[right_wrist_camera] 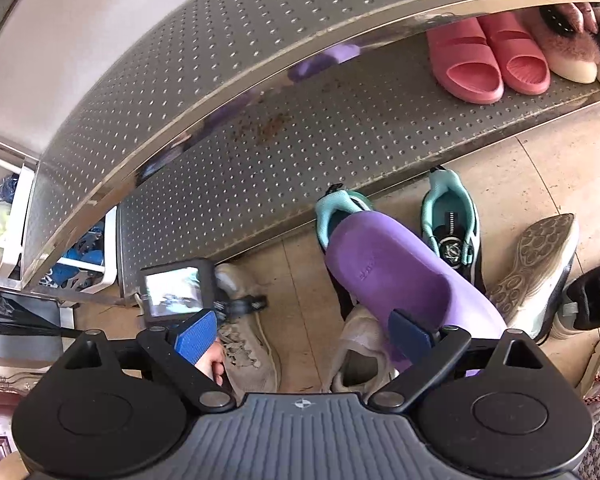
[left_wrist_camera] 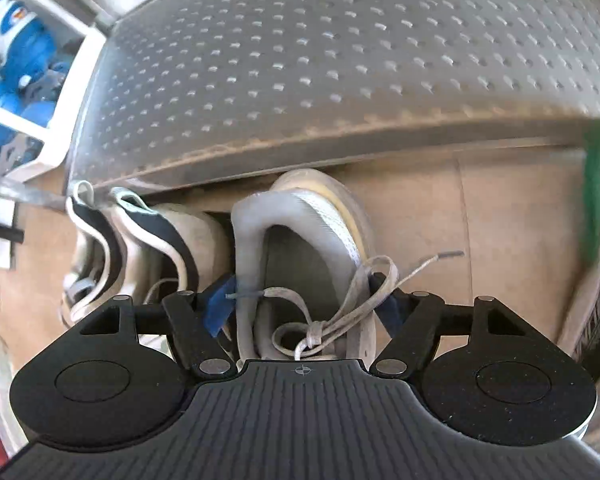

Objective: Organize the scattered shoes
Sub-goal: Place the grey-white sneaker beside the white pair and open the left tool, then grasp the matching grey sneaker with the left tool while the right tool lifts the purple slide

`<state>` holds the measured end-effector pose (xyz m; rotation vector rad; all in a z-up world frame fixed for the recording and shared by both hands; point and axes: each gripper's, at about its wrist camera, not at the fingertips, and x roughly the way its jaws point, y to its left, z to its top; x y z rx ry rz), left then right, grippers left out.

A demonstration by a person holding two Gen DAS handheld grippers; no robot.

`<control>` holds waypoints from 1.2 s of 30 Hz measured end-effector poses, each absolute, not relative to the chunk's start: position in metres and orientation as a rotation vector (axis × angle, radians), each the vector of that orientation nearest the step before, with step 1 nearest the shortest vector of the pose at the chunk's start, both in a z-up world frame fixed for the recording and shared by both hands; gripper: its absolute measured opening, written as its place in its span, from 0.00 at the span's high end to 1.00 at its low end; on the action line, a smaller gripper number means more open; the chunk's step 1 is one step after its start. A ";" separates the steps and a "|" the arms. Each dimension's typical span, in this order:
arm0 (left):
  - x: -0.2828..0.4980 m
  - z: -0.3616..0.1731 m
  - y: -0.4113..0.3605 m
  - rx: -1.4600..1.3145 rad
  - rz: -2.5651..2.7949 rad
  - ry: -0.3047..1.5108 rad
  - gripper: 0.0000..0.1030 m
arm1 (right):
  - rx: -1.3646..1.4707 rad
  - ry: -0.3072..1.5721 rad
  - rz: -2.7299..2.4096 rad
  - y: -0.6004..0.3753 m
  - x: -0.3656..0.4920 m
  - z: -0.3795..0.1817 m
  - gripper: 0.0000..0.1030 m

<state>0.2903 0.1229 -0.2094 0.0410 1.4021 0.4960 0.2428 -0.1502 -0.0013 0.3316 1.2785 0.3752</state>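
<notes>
Left gripper (left_wrist_camera: 304, 304) clamped on grey sneaker (left_wrist_camera: 308, 236), toe hidden under metal shoe rack (left_wrist_camera: 340, 60), right gripper (right_wrist_camera: 304, 336) spread apart by purple slipper (right_wrist_camera: 404, 276), embossed strap lettering unreadable, pink slides (right_wrist_camera: 488, 60) shelved.

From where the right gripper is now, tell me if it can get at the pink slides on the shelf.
Probably yes. The right gripper is open and holds nothing, and the pink slides sit at the shelf's open front edge. The purple slipper lies below that path, not across it.

Two pink slides (right_wrist_camera: 486, 58), two teal sneakers (right_wrist_camera: 452, 224), one purple slipper (right_wrist_camera: 400, 276).
</notes>
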 end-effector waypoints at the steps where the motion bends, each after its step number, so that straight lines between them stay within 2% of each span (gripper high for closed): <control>1: 0.290 -0.210 0.123 0.063 0.478 1.398 0.25 | 0.329 1.277 0.379 -0.150 0.242 -0.001 0.08; 2: 0.288 -0.210 0.121 0.098 0.454 1.388 0.21 | 0.327 1.276 0.383 -0.149 0.242 0.000 0.08; 6: 0.281 -0.202 0.117 0.159 0.392 1.366 0.21 | 0.338 1.257 0.376 -0.153 0.242 0.004 0.08; 15: 0.238 -0.115 0.069 0.216 0.185 1.218 0.13 | 0.409 1.198 0.343 -0.173 0.243 0.020 0.08; 19: 0.211 -0.091 0.043 0.226 0.149 1.227 0.11 | 0.437 1.178 0.347 -0.184 0.238 0.026 0.08; 27: 0.161 -0.094 -0.001 0.181 0.099 1.306 0.11 | 0.460 1.153 0.300 -0.215 0.229 0.029 0.08; 36: 0.139 -0.117 -0.043 0.134 0.032 1.290 0.10 | 0.497 1.151 0.257 -0.246 0.225 0.029 0.08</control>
